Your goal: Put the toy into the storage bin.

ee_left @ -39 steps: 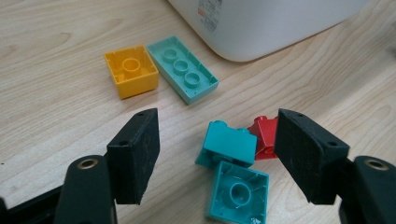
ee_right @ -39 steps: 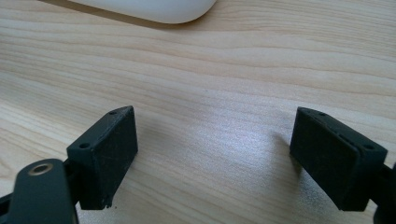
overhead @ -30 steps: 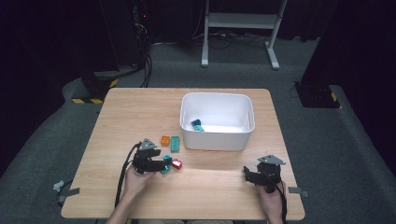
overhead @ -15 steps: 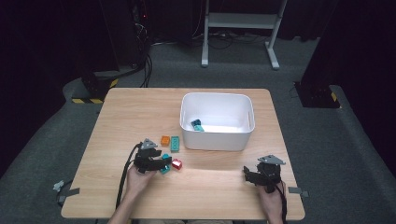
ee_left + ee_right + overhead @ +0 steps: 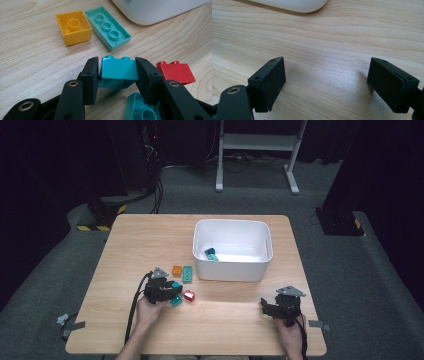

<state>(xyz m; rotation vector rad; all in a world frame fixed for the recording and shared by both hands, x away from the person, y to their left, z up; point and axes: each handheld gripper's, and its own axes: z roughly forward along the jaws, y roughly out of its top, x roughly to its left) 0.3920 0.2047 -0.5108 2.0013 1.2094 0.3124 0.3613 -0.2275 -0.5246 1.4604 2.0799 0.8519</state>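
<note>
Clamping the left gripper (image 5: 117,75) squarely on the teal brick (image 5: 118,71), jaws just closing; lifting straight, clear of red brick (image 5: 176,72); right gripper (image 5: 327,82) gaping, empty.

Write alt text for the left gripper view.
The left gripper, jaws just closed, pinches a teal brick by its sides above the wooden table. A red brick lies beside it; an orange brick and a mint brick lie beyond.

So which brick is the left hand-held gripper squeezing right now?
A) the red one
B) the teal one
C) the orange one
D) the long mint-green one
B: in the left gripper view the left hand-held gripper has both pads pressed against the teal brick, having just closed on it.
</note>
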